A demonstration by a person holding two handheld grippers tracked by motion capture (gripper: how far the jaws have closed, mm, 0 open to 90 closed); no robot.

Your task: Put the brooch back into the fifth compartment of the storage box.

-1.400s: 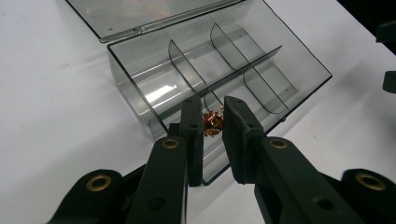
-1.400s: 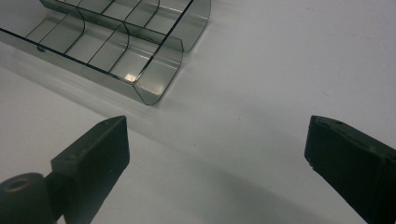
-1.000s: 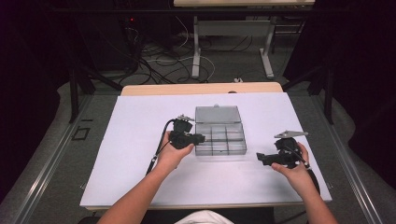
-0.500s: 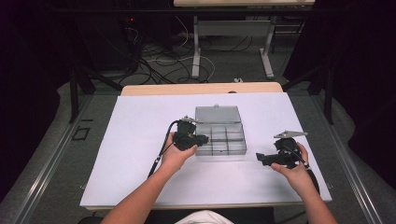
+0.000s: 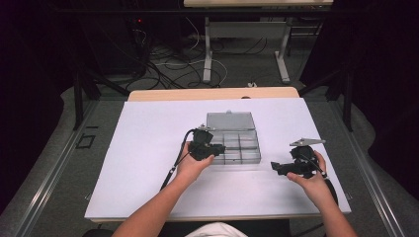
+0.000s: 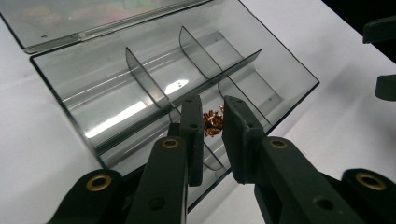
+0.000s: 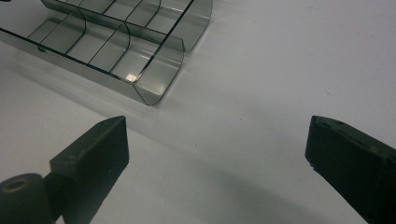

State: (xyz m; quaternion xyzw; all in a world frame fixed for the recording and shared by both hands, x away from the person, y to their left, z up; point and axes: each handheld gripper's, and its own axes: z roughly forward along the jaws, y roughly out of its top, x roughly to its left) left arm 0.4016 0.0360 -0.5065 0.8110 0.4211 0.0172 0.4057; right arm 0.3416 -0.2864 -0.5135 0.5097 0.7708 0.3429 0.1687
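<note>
**One small shift puts the left gripper over the copper pieces**

One hand has moved and the other has not. In the high view the left gripper point(image 5: 213, 149) has edged a little to the right since a second ago, from the left end of the clear grey plastic compartment box point(image 5: 242, 160) to a spot over its front row. The right gripper point(image 5: 276, 168) rests where it was on the white table top point(image 5: 148, 148), well to the right of the box, its jaws spread wide with nothing between them.

The left gripper's jaws are drawn in as far as they seem to go, leaving only a narrow slit. Through that slit the left gripper view shows a small cluster of shiny copper-coloured metal pieces point(image 6: 214, 122) lying in a front compartment, beside a curved divider. They sit right at the jaw tips, but the tips hide the contact, so I cannot tell whether a piece is pinched or the jaws merely hang above the heap.

The flat clear lid point(image 5: 230, 121) lies open behind the box. The other compartments look empty, so the work probably turns on these copper pieces, either dropping one in or picking one out.
</note>
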